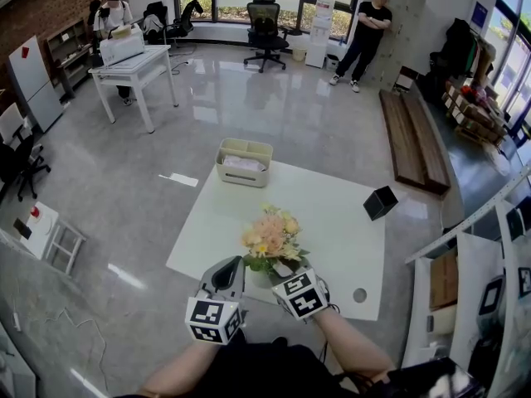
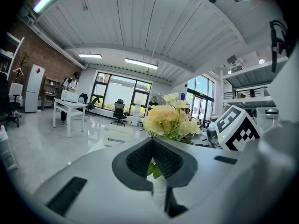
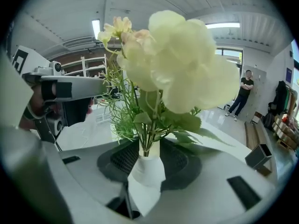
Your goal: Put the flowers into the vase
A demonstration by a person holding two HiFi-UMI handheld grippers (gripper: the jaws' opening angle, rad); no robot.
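Note:
A bunch of pale yellow and peach flowers (image 1: 270,235) stands upright in a small white vase (image 3: 146,168) near the front edge of the white table (image 1: 336,218). My left gripper (image 1: 242,269) comes in from the left. Its view shows the vase neck (image 2: 159,190) pinched between its dark pads, with the flowers (image 2: 170,118) above. My right gripper (image 1: 280,275) comes in from the right. Its jaws stand open on either side of the vase neck and the green stems (image 3: 145,141), without pressing on them. In the head view the vase is mostly hidden.
A beige bin (image 1: 244,162) sits at the table's far edge and a black box (image 1: 380,202) at its right edge. A round hole (image 1: 359,294) is near the front right corner. A person (image 1: 363,31) stands by the far wall, and another (image 1: 112,11) stands at a desk.

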